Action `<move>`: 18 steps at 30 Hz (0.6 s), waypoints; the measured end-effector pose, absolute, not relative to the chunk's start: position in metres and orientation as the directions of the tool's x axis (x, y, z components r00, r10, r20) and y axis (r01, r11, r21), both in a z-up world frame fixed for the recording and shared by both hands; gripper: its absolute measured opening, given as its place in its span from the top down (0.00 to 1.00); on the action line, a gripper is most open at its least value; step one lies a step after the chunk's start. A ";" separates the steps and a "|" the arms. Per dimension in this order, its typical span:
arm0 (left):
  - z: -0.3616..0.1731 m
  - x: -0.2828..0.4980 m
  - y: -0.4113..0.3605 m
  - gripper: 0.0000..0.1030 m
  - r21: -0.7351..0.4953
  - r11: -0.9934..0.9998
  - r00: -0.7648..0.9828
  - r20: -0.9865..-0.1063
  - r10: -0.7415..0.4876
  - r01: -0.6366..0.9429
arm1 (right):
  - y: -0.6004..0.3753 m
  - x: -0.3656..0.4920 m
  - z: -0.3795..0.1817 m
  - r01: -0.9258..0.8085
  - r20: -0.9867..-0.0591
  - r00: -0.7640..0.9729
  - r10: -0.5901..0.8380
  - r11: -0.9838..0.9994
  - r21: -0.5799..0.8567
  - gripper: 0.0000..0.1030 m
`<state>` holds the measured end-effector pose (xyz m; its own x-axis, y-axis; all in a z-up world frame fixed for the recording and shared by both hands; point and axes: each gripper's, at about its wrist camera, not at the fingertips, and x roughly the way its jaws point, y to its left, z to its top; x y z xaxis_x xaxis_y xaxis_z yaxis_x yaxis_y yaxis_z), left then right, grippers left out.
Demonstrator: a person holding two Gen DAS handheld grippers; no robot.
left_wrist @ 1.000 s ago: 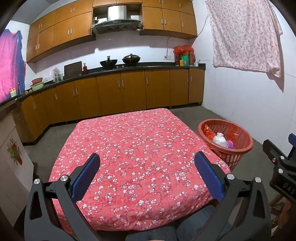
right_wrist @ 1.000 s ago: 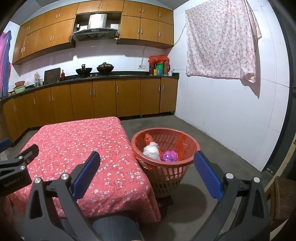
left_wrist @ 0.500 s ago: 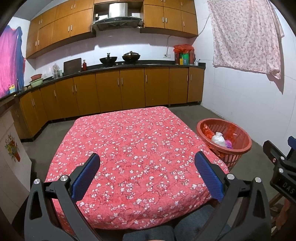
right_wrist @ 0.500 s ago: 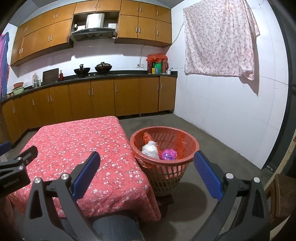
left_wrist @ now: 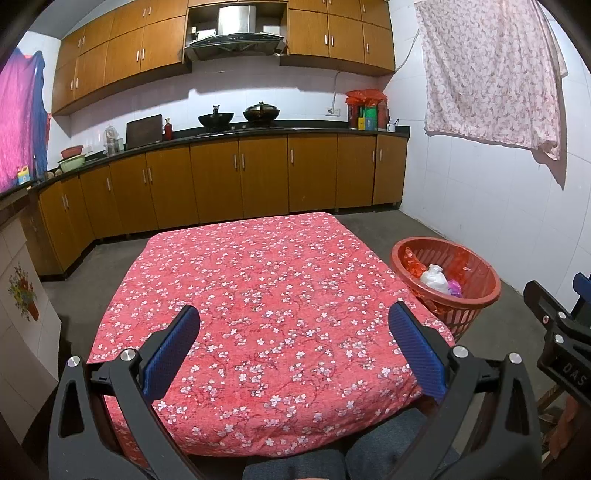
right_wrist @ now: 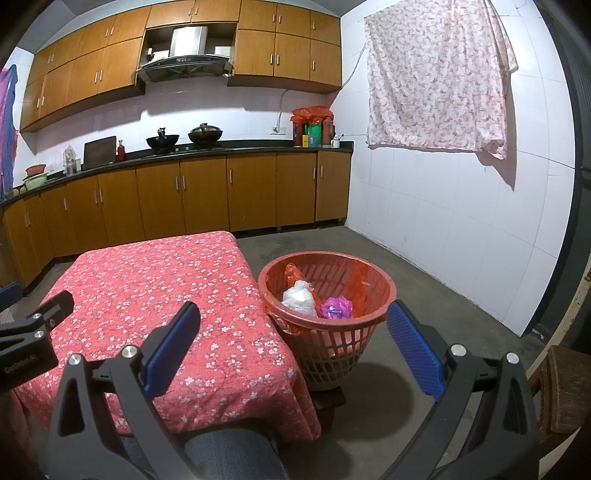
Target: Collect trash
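Trash [right_wrist: 301, 297] sits in the red basket [right_wrist: 373, 319] on the floor, beside the table [left_wrist: 258, 295] with the floral cloth. Right gripper [right_wrist: 293, 323] hangs spread wide and empty just before the basket; left gripper [left_wrist: 293, 325], also spread and empty, hangs over the table.

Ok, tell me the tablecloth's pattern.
Red tablecloth with small white blossoms; clearest in the left wrist view.

Red white-flowered tablecloth [left_wrist: 280, 302], red basket [left_wrist: 476, 295]

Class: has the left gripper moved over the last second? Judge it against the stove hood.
Yes. The left gripper tilted down slightly: the hood sits a little lower in its view than before.
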<state>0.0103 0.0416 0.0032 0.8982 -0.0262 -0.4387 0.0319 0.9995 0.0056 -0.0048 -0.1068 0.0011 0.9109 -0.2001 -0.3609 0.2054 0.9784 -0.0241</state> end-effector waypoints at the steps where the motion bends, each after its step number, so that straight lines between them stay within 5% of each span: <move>1: 0.003 0.010 0.041 0.02 0.006 0.999 0.899 -0.438 -0.027 0.033 | -0.107 -0.005 0.001 0.206 -0.361 0.911 -0.201 0.978 -0.024 0.04; 18: 0.006 0.008 0.039 0.02 0.003 0.999 0.900 -0.433 -0.038 0.044 | -0.107 -0.007 0.002 0.210 -0.356 0.912 -0.204 0.978 -0.024 0.04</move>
